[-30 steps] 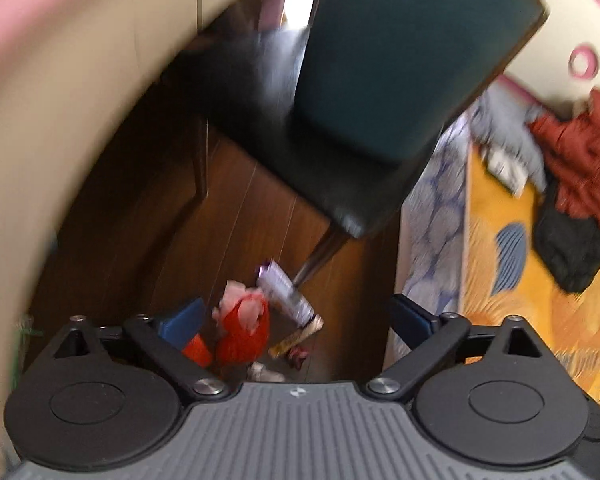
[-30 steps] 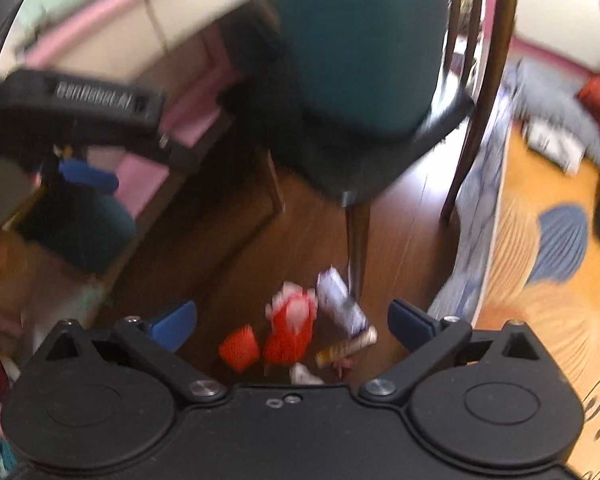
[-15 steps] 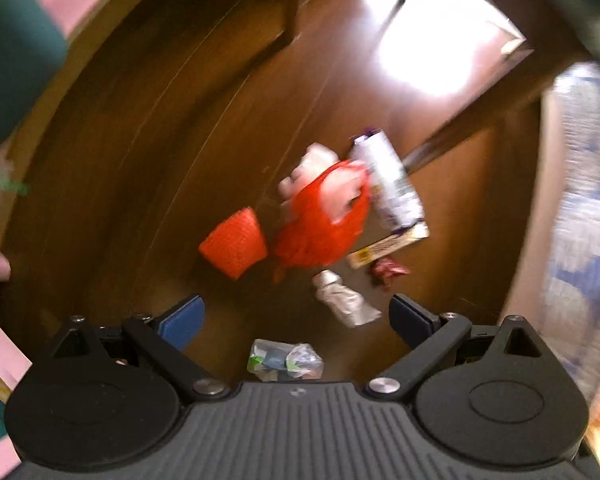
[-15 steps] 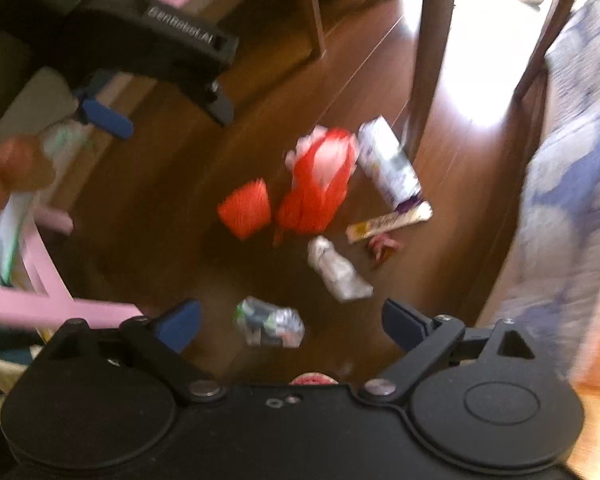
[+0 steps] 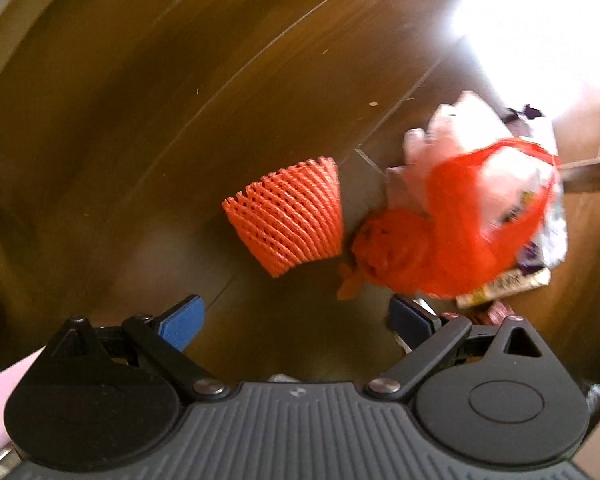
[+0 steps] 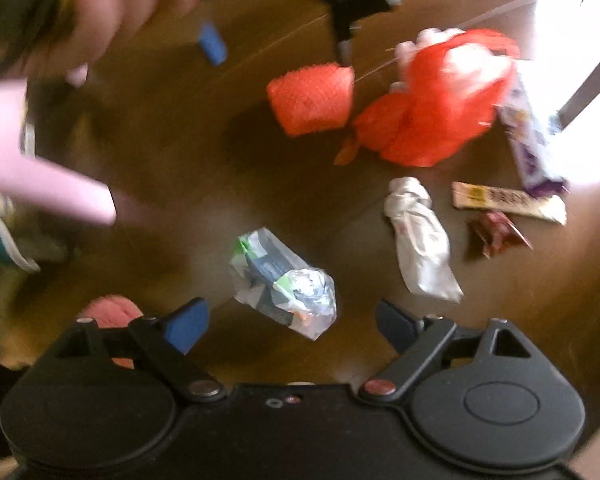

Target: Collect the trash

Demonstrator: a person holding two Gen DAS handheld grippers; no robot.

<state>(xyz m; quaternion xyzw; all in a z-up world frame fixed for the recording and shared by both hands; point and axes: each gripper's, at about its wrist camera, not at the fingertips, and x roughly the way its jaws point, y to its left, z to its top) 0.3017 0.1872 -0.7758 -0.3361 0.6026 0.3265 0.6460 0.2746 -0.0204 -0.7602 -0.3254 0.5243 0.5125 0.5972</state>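
Trash (image 6: 286,280) between spread right tongs (image 6: 290,322)

We can read no text anywhere. The tan bar wrapper (image 6: 508,201) on the floor at the right carries dark print on a yellow patch, too blurred for us to make out. The purple-and-white packet (image 6: 530,140) just beyond it shows printed shapes, unreadable as well. The crumpled clear bag (image 6: 284,282) near the middle has a grey-blue label with green edges whose lines we cannot resolve. The small dark red wrapper (image 6: 498,232) shows no legible marks.
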